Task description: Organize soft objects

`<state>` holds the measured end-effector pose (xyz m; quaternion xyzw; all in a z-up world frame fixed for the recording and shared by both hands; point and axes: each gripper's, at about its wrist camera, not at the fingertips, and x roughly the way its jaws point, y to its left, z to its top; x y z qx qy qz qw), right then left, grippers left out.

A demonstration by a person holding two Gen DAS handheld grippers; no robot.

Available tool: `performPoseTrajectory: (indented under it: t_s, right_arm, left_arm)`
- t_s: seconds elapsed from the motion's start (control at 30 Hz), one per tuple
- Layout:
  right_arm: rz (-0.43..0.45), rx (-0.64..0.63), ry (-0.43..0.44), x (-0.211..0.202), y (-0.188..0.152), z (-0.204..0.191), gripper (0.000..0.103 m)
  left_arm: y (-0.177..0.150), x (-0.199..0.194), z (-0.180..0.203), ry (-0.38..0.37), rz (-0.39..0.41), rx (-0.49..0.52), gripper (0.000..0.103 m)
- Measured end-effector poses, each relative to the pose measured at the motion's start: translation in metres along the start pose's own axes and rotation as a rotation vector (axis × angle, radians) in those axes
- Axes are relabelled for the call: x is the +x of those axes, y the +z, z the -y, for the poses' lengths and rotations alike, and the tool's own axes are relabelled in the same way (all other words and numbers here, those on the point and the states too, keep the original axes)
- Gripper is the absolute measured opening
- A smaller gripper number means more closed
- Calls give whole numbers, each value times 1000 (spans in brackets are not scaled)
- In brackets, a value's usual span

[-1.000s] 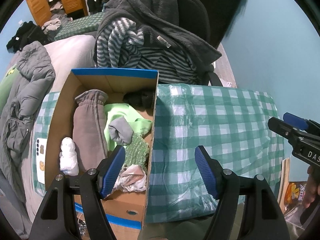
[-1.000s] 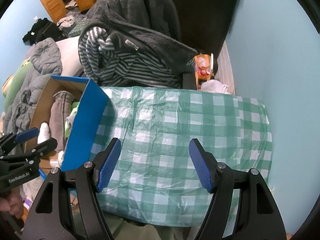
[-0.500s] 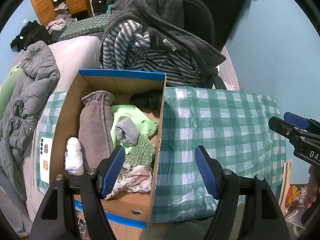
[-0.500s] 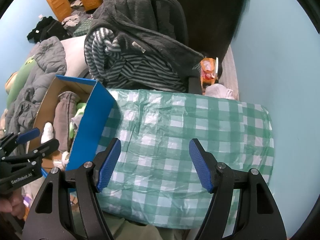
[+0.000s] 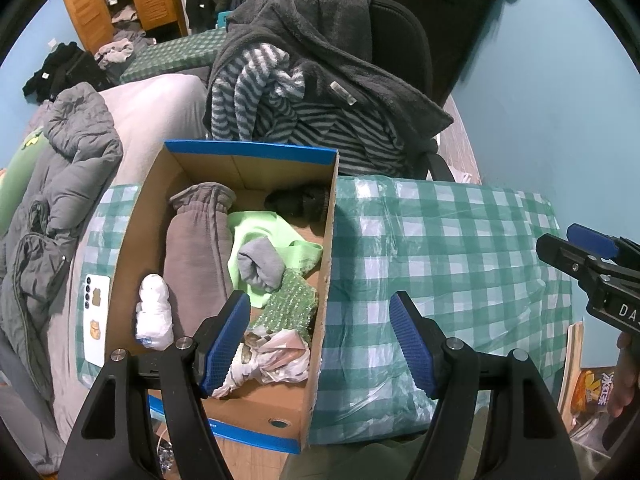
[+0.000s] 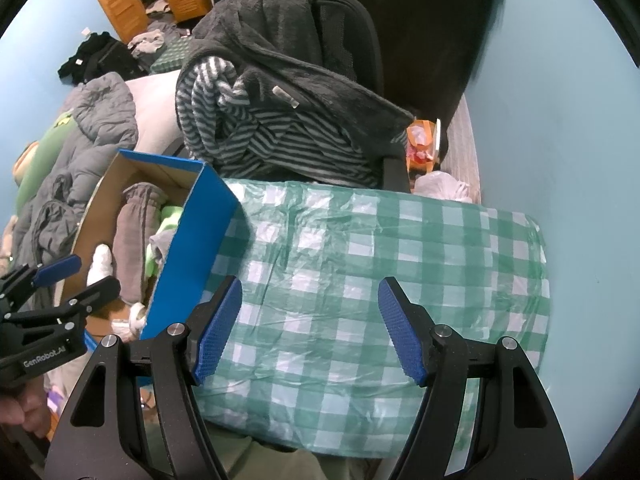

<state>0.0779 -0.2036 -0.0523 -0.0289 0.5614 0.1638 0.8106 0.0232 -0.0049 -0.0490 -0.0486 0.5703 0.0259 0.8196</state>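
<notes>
We hold both grippers above the counter (image 6: 400, 264), which is covered in a green-and-white checked plastic cloth. Our left gripper (image 5: 320, 340) has its jaws spread wide and grasping nothing; the near right-hand wall of the cardboard box (image 5: 324, 312) runs up between them. Our right gripper (image 6: 310, 328) is likewise released, jaws wide apart over bare cloth with nothing between them.

The soft things lie in the box, mostly to the left of and beyond the left jaws. Just beside the left jaw's blue pad sits a piece of green bubble wrap (image 5: 286, 306), and below it a crumpled printed plastic bag (image 5: 276, 356), partly behind that pad. Beyond these lie a rolled grey sock (image 5: 260, 262) resting on a light green cloth (image 5: 264, 228), and a dark knitted item (image 5: 300, 200) at the far end. Further left is a folded brown-grey pair of sweatpants (image 5: 198, 252), with a white bundle (image 5: 154, 312) beside it against the left wall.

Outside the box, well left of the jaws, a white phone (image 5: 96, 316) lies on the cloth. Beyond the counter stands a chair (image 5: 400, 48) draped with a dark fleece (image 5: 320, 40) and a striped garment (image 5: 280, 112).

From the right wrist view the box is to the left of the jaws, its blue outer wall (image 6: 192, 248) facing us.
</notes>
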Motion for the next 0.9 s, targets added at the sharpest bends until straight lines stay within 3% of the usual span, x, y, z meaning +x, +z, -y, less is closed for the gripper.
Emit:
performPoseTrajectory:
  t_s: [0.9]
  right_arm:
    - [3,-17,6,-9,-2,-10,71]
  left_arm:
    - [1,-7,-1,2,8,-6,73]
